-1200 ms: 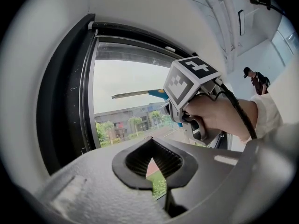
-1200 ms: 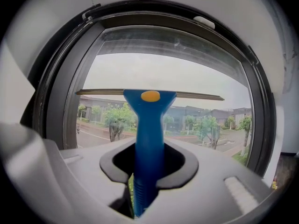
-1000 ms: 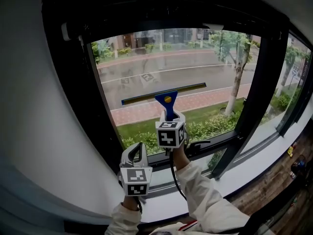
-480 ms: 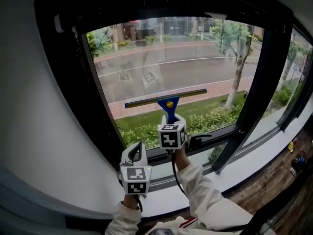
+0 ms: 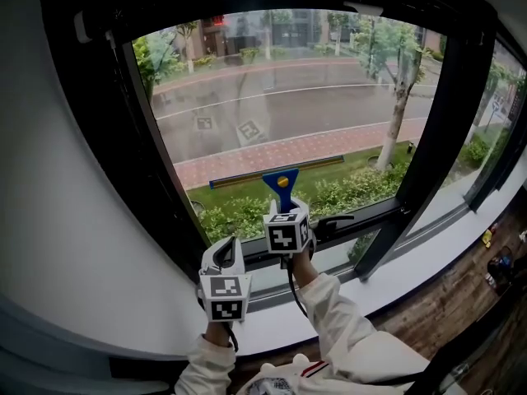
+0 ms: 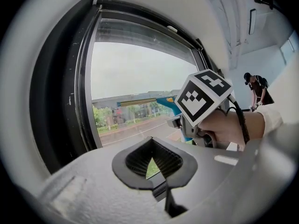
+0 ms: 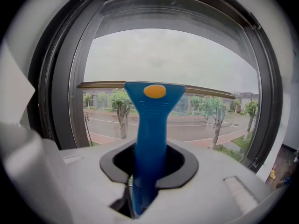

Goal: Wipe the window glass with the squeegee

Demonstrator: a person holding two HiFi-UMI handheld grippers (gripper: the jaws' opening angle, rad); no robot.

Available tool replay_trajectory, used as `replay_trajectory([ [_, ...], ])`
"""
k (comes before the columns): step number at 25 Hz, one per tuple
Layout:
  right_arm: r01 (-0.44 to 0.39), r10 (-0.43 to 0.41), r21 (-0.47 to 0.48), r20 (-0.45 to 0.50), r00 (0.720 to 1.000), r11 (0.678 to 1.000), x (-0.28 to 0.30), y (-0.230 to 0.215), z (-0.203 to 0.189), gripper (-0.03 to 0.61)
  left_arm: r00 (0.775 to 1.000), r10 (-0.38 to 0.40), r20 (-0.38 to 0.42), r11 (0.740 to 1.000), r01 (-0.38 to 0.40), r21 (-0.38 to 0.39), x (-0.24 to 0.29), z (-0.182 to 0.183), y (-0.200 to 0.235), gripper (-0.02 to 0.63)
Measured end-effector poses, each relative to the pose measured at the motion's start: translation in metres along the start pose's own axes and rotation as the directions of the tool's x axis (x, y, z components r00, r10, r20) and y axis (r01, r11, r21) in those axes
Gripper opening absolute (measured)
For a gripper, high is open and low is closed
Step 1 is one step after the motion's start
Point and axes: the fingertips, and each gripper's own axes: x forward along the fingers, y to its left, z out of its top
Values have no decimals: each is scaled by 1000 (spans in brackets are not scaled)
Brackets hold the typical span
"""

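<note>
The squeegee has a blue handle [image 5: 282, 188] with a yellow dot and a long thin blade [image 5: 247, 176]. The blade lies level against the lower part of the window glass [image 5: 288, 97]. My right gripper [image 5: 285, 210] is shut on the handle's lower end and points up at the pane. In the right gripper view the handle [image 7: 152, 134] rises from between the jaws to the blade [image 7: 107, 84]. My left gripper [image 5: 224, 255] hangs lower left, near the sill, shut with nothing in it. From the left gripper [image 6: 152, 166] I see the squeegee [image 6: 140, 101] side-on.
A black window frame [image 5: 152, 179] surrounds the pane, with a thick mullion [image 5: 428, 155] on the right and a latch handle [image 5: 333, 220] at the bottom. A white sill [image 5: 354, 299] runs below. A person [image 6: 256, 87] stands far off in the room.
The right gripper has drawn the squeegee down the glass, from over the road to the grass strip. The left gripper has stayed near the sill.
</note>
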Motion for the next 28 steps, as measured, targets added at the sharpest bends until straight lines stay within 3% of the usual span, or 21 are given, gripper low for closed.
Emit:
replay_trajectory([
  [19, -50, 51, 17, -53, 997, 999, 16, 5, -62, 100, 999, -31, -40, 1000, 31, -5, 10, -17, -11, 0],
  [28, -48, 48, 1, -130, 990, 999, 24, 3, -94, 95, 997, -39, -63, 999, 38, -8, 13, -27, -16, 0],
])
